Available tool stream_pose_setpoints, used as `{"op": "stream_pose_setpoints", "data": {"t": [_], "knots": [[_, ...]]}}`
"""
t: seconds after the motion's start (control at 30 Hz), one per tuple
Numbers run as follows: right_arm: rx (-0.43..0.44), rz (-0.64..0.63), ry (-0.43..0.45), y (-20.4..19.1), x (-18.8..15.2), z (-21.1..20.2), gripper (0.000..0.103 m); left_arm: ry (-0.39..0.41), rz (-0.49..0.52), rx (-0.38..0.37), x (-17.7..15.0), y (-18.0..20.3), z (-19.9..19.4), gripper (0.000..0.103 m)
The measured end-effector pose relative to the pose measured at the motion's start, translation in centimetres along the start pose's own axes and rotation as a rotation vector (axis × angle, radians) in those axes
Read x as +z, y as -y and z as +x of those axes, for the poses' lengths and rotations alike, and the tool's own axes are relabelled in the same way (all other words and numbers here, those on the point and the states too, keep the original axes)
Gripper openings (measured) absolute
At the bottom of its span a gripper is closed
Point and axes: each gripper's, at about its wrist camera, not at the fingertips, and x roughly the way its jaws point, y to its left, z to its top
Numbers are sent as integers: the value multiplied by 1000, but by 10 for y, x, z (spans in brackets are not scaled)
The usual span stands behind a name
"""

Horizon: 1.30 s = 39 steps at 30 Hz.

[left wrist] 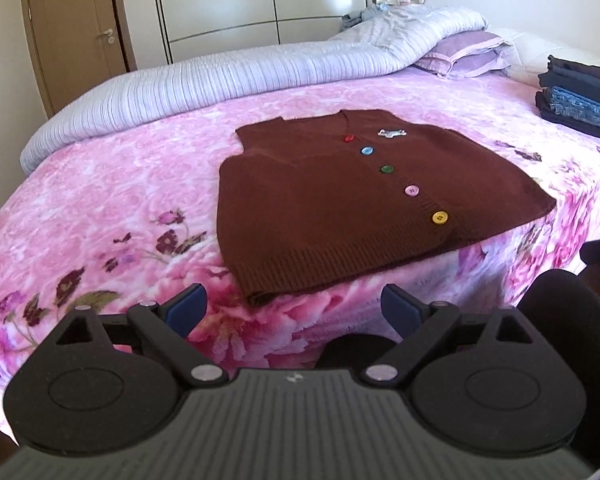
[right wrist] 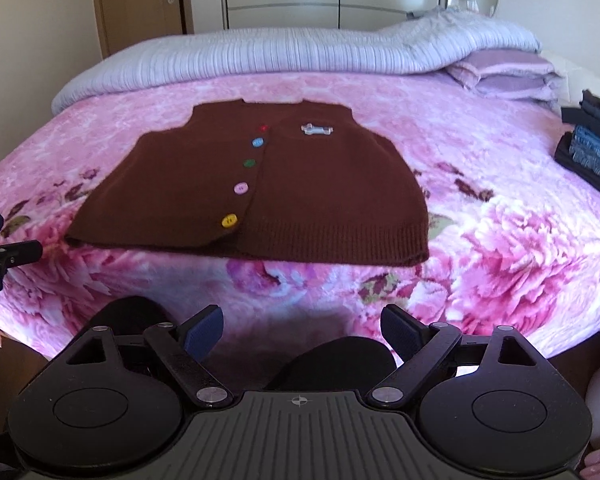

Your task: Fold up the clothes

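Note:
A brown knitted vest (left wrist: 340,200) (right wrist: 268,192) lies flat, front up, on the pink floral bedspread (left wrist: 100,208) (right wrist: 500,208), its hem toward me at the bed's near edge. Several coloured buttons run down its front, and a small white patch sits near the collar. My left gripper (left wrist: 294,308) hovers open just short of the hem, nothing between its blue pads. In the right wrist view my right gripper (right wrist: 302,328) is open too, short of the bed's edge and below the hem's middle. The left gripper's tip (right wrist: 4,256) shows at that view's left edge.
A rolled lilac striped duvet (left wrist: 228,80) (right wrist: 260,52) lies along the bed's far side, with a lilac pillow (left wrist: 464,52) (right wrist: 508,76) at its right end. A stack of folded dark and denim clothes (left wrist: 580,96) (right wrist: 592,148) sits at the bed's right. Wardrobe doors and a room door stand behind.

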Motion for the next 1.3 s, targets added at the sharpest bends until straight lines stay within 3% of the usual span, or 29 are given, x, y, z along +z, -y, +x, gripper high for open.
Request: {"op": "stream_pose_setpoints", "data": {"t": [1.13, 1.23, 1.3], "knots": [[46, -34, -78, -9, 28, 68, 89, -66, -41, 44, 9, -26, 54, 92], [54, -61, -68, -14, 27, 70, 89, -51, -14, 14, 8, -29, 56, 92], [65, -178, -19, -32, 28, 69, 89, -3, 101, -42, 10, -34, 57, 92]]}}
